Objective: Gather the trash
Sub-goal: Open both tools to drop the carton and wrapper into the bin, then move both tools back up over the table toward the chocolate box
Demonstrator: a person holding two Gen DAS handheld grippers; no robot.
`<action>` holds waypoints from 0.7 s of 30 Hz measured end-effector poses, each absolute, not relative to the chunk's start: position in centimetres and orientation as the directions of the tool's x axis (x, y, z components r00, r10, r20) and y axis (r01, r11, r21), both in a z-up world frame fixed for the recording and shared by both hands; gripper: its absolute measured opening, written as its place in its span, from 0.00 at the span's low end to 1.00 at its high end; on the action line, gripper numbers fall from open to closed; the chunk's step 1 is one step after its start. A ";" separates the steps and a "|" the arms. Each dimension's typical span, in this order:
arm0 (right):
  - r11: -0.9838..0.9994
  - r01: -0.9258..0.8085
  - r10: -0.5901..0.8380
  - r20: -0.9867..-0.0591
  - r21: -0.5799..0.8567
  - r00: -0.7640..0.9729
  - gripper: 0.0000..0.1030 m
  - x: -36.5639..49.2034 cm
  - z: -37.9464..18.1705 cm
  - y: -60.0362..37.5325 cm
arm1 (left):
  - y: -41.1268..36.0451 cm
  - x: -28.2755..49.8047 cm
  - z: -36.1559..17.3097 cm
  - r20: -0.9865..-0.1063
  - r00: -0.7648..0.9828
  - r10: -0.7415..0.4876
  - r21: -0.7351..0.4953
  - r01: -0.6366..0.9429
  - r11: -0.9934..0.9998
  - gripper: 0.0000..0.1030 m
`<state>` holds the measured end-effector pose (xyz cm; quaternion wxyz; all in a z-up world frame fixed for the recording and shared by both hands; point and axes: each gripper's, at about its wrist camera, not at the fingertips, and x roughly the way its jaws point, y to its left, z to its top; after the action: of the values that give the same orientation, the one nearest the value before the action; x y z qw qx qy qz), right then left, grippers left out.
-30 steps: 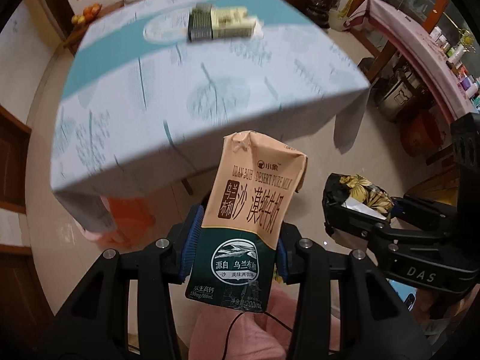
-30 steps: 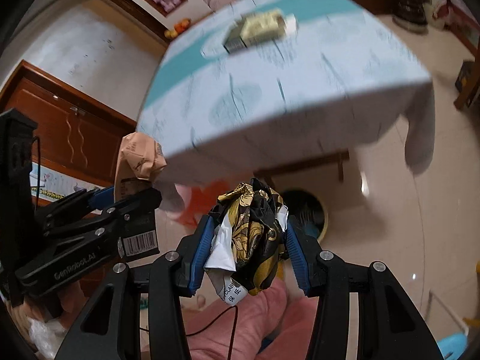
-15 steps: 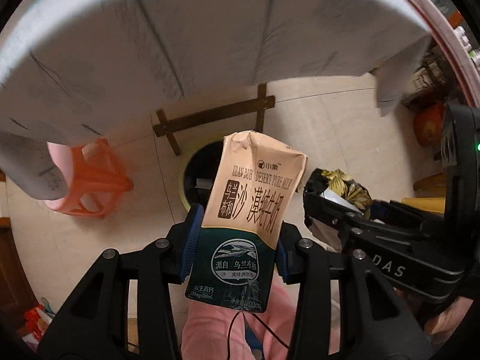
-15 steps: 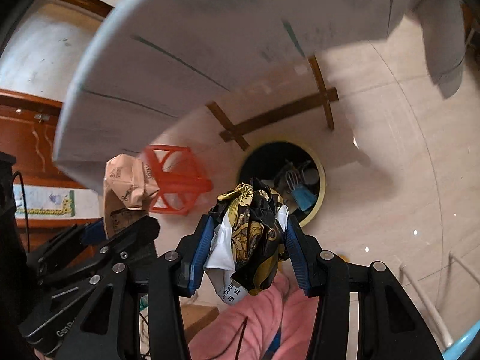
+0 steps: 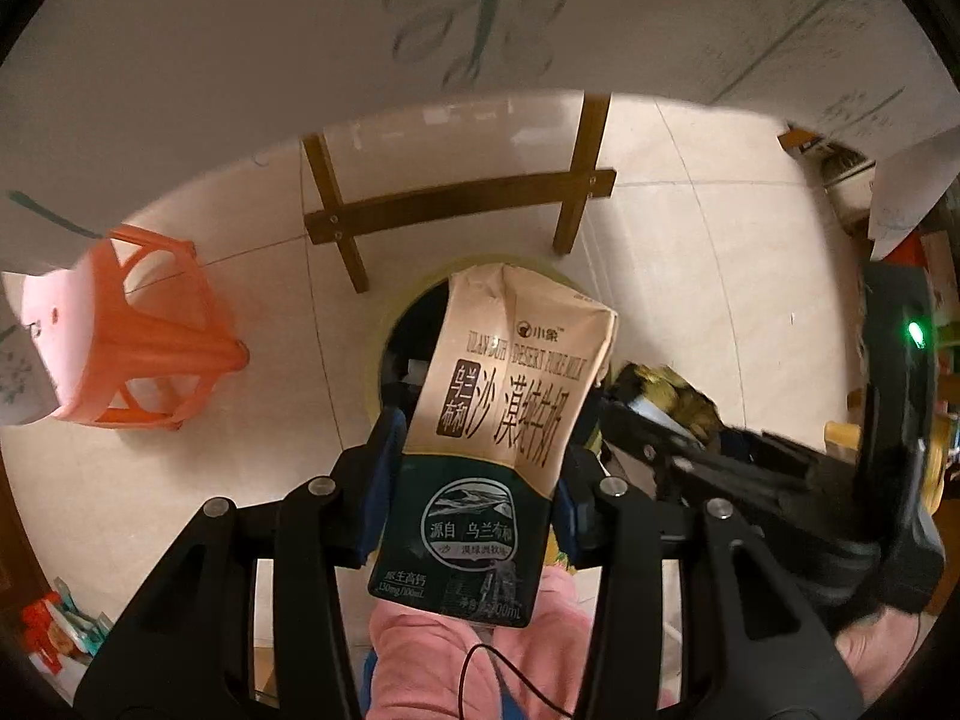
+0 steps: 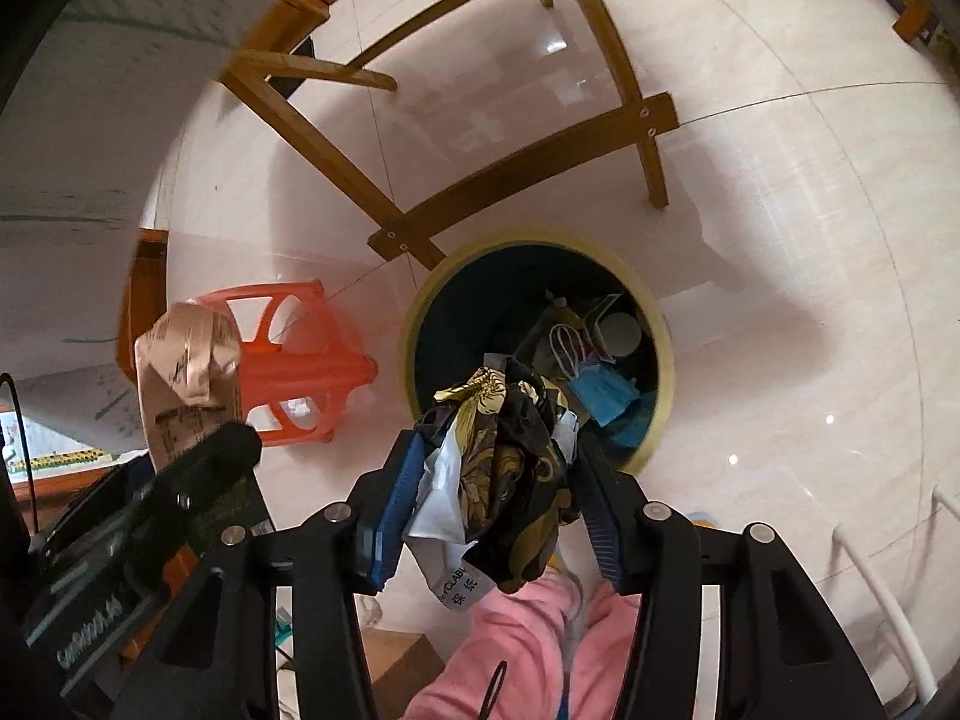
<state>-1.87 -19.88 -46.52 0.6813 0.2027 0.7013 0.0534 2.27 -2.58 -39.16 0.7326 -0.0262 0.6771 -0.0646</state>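
Note:
A beige and dark green milk carton stands upright between the pads of my left gripper, which is shut on its lower half. A crumpled black and gold wrapper with a white part sits between the pads of my right gripper; these jaws are opening and the wrapper still touches both pads. Both grippers point down over a round yellow-rimmed trash bin on the floor. The carton shows at the left of the right wrist view. The carton hides most of the bin in the left wrist view.
The bin holds a blue face mask and a white cup. Wooden table legs with a cross brace stand just behind it, under the hanging tablecloth. An orange plastic stool stands left. A pink-clad leg is below.
Both grippers have sunk from above the tabletop to below its edge, close over the bin. The right jaws have widened slightly around the wrapper. The carton stays gripped.

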 end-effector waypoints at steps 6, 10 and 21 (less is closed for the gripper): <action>0.899 0.270 0.361 -0.933 0.345 -0.010 0.68 -1.0 -50.0 -19.2 | -0.6 1.6 -41.3 -0.988 0.089 -0.129 -0.122 0.080 0.989 0.72; 0.903 0.272 0.344 -0.939 0.334 0.010 0.69 -0.9 -50.4 -19.0 | 0.2 1.3 -42.1 -0.989 0.084 -0.125 -0.119 0.069 0.990 0.72; 0.914 0.255 0.320 -0.947 0.317 0.030 0.69 -1.6 -47.7 -19.0 | -0.4 1.2 -38.6 -0.986 0.114 -0.121 -0.114 0.071 0.991 0.72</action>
<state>-1.61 -18.99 -47.73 0.6872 0.2066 0.6961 0.0239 1.18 -0.39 -38.60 0.7460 -0.0191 0.6626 -0.0644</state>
